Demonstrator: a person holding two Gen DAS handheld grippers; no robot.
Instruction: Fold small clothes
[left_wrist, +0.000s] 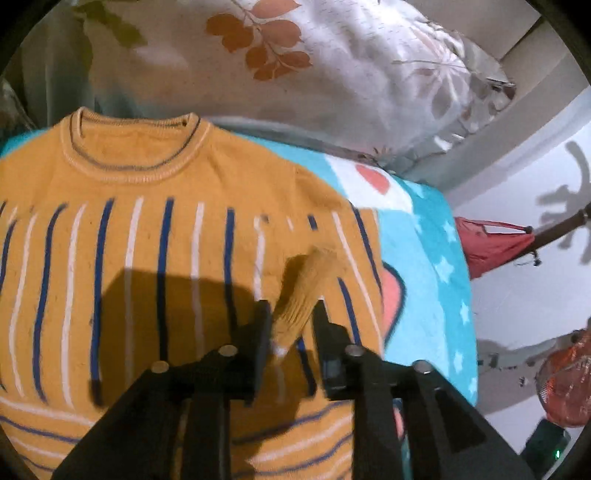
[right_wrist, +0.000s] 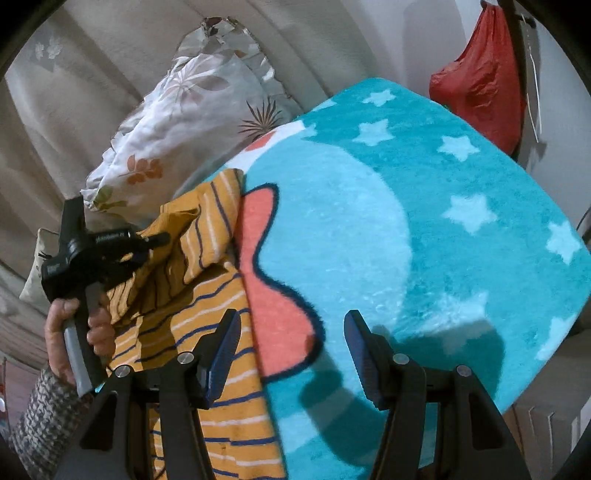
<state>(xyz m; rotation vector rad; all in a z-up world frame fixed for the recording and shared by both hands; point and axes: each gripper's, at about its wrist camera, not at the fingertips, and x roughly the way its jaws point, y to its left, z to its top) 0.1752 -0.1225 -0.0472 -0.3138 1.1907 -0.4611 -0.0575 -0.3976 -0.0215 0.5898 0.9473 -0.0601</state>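
Mustard-yellow knit fills my left claw's view: the sweater (left_wrist: 155, 236) lies flat on a turquoise blanket (left_wrist: 432, 258) with pale stars, its neck pointing away from me and its blue and white stripes running toward me. My left claw (left_wrist: 291, 314) hangs over the sweater's right part, and the ribbed cuff (left_wrist: 306, 291) of a sleeve stands up between its two black fingers (left_wrist: 258, 332). The jaws stand partly apart; the cuff sits in the gap, near the left finger, but I cannot tell whether the pads press on it. Beyond the sweater lies a white pillow (left_wrist: 332, 66) printed with rust leaves, and a red bag (left_wrist: 491, 247) hangs at the right.

From my right claw's view, the same sweater (right_wrist: 207, 332) lies at the left, bunched and folded over near the top, with the blanket (right_wrist: 424, 206) spreading out to the right. My right claw (right_wrist: 291, 343) is wide open and holds nothing; its left finger (right_wrist: 221, 350) is over the sweater's striped edge, its right finger over bare blanket. At the far left my hand (right_wrist: 74, 332), in a knitted sleeve, grips the handle of the left claw (right_wrist: 162, 240), which reaches into the bunched cloth. The pillow (right_wrist: 177, 122) lies behind.
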